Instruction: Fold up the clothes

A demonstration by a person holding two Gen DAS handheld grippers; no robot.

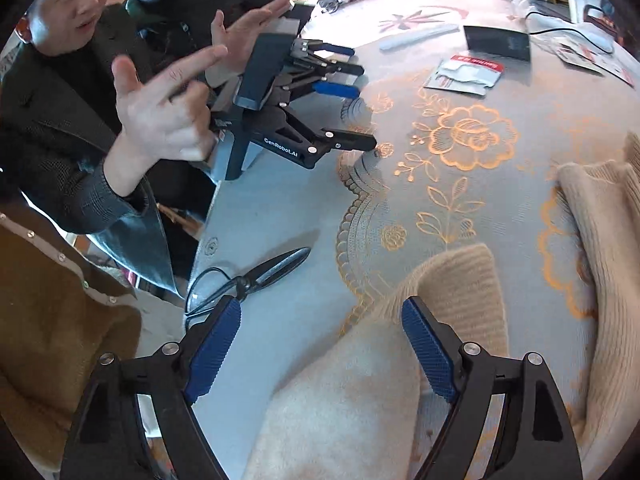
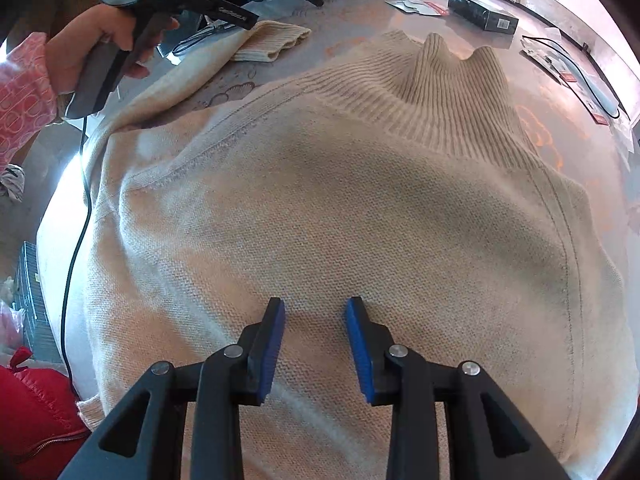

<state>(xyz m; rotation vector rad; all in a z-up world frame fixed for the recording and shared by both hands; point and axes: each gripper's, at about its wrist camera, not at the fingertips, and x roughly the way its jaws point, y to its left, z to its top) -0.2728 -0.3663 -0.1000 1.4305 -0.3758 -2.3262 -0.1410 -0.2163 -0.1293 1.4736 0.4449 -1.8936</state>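
A beige knit turtleneck sweater (image 2: pixel 320 200) lies flat on the patterned tablecloth (image 1: pixel 460 184), its ribbed collar (image 2: pixel 448 76) at the far side. One sleeve stretches left and ends in a ribbed cuff (image 2: pixel 272 44). My right gripper (image 2: pixel 316 320) hovers open just above the sweater's body, with nothing between its blue pads. My left gripper (image 1: pixel 322 340) is wide open over that sleeve (image 1: pixel 360 380), whose cuff (image 1: pixel 460 280) lies just past the fingertips. In the right wrist view a hand holds the left gripper's handle (image 2: pixel 120 52).
Black scissors (image 1: pixel 260 276) lie near the table's left edge beside my left finger. Spare grippers (image 1: pixel 304 120) stand at the far left, with people and a raised hand (image 1: pixel 160 120) behind them. A black box (image 2: pixel 484 16), papers (image 1: pixel 464 72) and a cable (image 2: pixel 76 240) are nearby.
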